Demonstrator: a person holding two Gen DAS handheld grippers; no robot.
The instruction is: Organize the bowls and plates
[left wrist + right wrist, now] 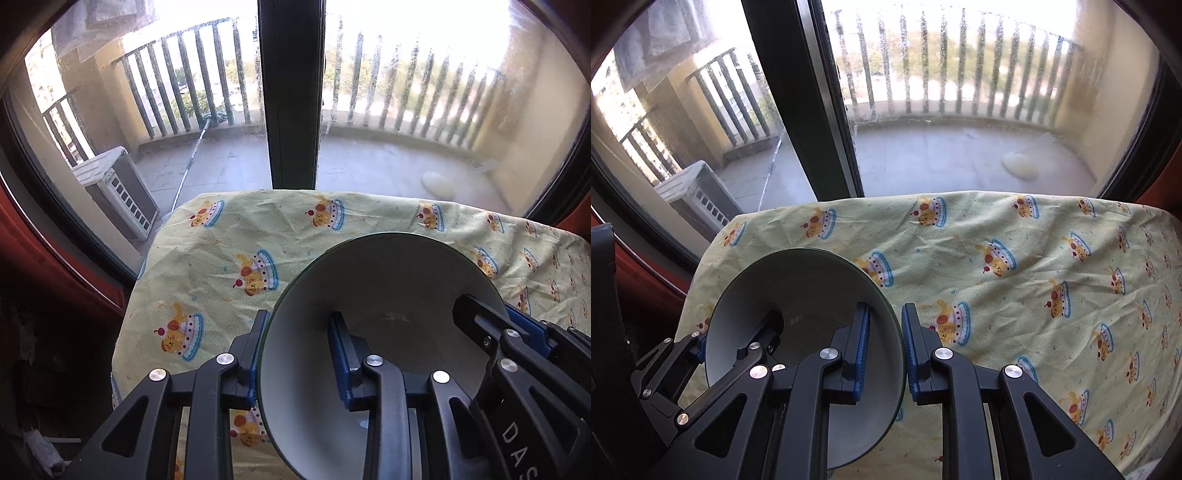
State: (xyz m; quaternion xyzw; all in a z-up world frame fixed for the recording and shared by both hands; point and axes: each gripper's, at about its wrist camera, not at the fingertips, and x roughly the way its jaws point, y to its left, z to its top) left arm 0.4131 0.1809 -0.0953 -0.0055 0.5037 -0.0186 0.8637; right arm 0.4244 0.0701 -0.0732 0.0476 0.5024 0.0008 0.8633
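Note:
A white bowl (391, 295) with a thin dark green rim is held tilted above the table by both grippers. My left gripper (299, 343) straddles the bowl's left wall, one blue pad outside and one inside, shut on it. My right gripper (884, 339) straddles the opposite wall of the same bowl (809, 295), shut on the rim. Each gripper shows in the other's view, the right gripper (517, 328) at the bowl's right side and the left gripper (738, 343) at its left side.
The table (1015, 295) is covered with a yellow cloth printed with cartoon cakes. Behind its far edge is a large window with a dark centre post (291, 92), a balcony beyond. A red wall (44, 266) runs along the left.

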